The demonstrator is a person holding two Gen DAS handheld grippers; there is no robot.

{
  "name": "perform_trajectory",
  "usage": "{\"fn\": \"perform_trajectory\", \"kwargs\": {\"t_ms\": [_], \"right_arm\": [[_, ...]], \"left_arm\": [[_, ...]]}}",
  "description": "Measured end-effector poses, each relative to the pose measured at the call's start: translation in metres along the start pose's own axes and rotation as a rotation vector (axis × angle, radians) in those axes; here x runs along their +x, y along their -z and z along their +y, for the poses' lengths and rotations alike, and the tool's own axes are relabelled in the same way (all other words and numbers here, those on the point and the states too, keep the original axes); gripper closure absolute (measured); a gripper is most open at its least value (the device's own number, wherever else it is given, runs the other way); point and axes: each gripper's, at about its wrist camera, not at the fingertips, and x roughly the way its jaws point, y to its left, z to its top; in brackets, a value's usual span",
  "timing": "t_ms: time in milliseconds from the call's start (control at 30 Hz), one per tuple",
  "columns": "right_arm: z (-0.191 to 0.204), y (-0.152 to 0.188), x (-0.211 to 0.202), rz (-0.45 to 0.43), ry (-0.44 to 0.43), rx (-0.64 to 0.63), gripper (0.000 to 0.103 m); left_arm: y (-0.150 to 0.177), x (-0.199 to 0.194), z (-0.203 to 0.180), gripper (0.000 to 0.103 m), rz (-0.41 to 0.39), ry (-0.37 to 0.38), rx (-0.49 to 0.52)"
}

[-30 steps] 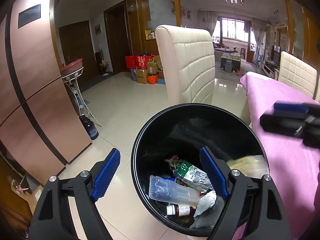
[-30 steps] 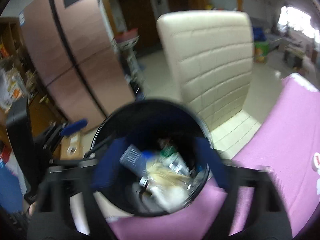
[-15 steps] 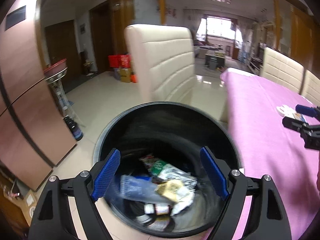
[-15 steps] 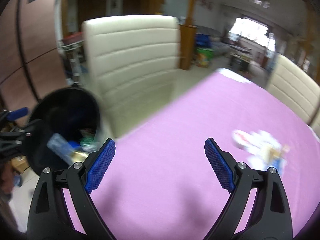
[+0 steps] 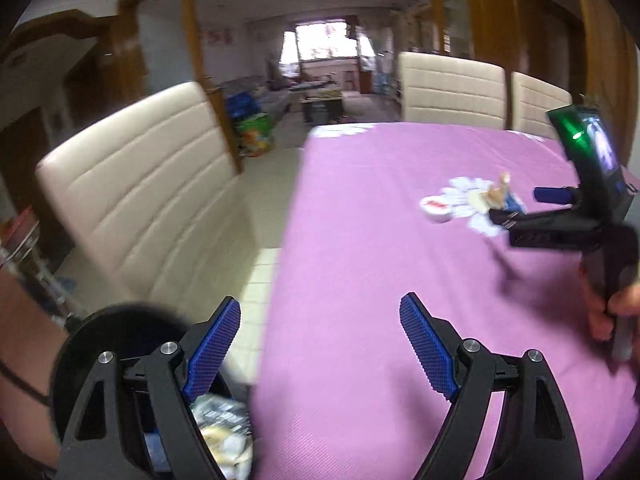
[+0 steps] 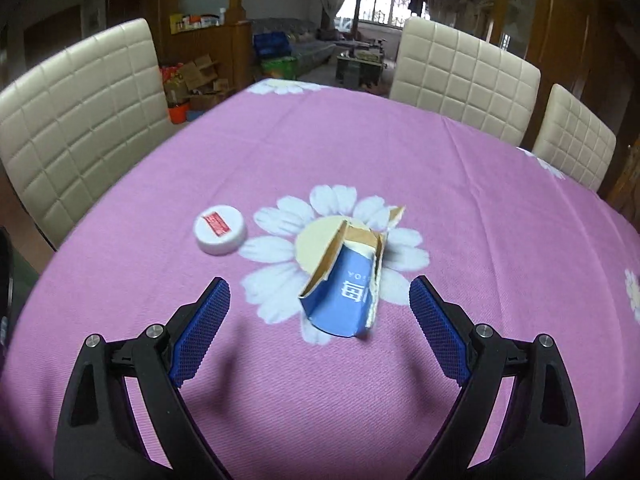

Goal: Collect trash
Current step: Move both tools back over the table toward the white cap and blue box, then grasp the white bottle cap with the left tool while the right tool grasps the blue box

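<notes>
Trash bin (image 5: 120, 332): black, round, at the lower left of the left wrist view, off the tabletop's left edge, beside a cream chair (image 5: 132, 200); wrappers and paper scraps (image 5: 224, 428) lie inside it.
Left gripper (image 5: 320, 344): jaws spread wide, nothing between the blue pads; it hangs over the left edge of the tabletop, the left pad above the bin's rim.
Tabletop (image 6: 280, 400): covered by a pink cloth printed with white daisies.
White cap (image 6: 220, 234): round, with a red label on top, flat on the cloth left of the central daisy, apart from the carton.
Torn carton (image 6: 344, 292): blue, white lettering, brown torn flaps at its top; it rests on the central daisy print, near the middle of the tabletop, just ahead of the right gripper's fingertips.
Right gripper (image 6: 320, 312): jaws released and wide, empty; the carton lies in line with the gap, touching neither pad.
Right gripper, seen from the left wrist (image 5: 532, 208): at the right edge of the view, held by a hand (image 5: 612, 312), its tips near the cap and carton.
Far chairs (image 6: 464, 76): cream, quilted, along the tabletop's far edge.
</notes>
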Motion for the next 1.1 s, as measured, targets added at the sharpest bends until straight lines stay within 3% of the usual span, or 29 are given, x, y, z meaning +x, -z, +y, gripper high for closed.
{"fn": "perform_trajectory", "kwargs": {"t_ms": [133, 200, 233, 300, 533, 767, 933, 1000, 1067, 1100], "right_arm": [[-0.016, 0.002, 0.017, 0.048, 0.02, 0.031, 0.015], [-0.025, 0.002, 0.026, 0.074, 0.005, 0.041, 0.031], [-0.028, 0.002, 0.032, 0.094, -0.002, 0.049, 0.046], [-0.038, 0.003, 0.032, 0.097, -0.024, 0.085, 0.068], [-0.054, -0.001, 0.019, 0.044, 0.033, 0.092, 0.068], [-0.063, -0.003, 0.02, 0.034, 0.032, 0.12, 0.068], [-0.07, -0.003, 0.022, 0.041, 0.003, 0.159, 0.068], [-0.07, -0.003, 0.023, 0.044, -0.003, 0.167, 0.068], [-0.069, -0.002, 0.022, 0.04, -0.004, 0.167, 0.068], [-0.068, -0.002, 0.021, 0.036, -0.007, 0.168, 0.068]], "left_arm": [[-0.026, 0.03, -0.032, 0.023, 0.026, 0.07, 0.044], [-0.034, 0.042, -0.048, 0.023, 0.005, 0.069, 0.081], [-0.039, 0.049, -0.054, 0.023, 0.007, 0.067, 0.094], [-0.045, 0.064, -0.063, 0.023, 0.028, 0.072, 0.11], [-0.069, 0.112, -0.087, 0.023, 0.07, 0.062, 0.137], [-0.083, 0.147, -0.104, 0.023, 0.126, 0.045, 0.153], [-0.086, 0.158, -0.099, 0.024, 0.17, 0.075, 0.11], [-0.084, 0.155, -0.1, 0.036, 0.158, 0.077, 0.118], [-0.083, 0.151, -0.103, 0.062, 0.166, 0.105, 0.121], [-0.083, 0.15, -0.105, 0.064, 0.17, 0.104, 0.123]]}}
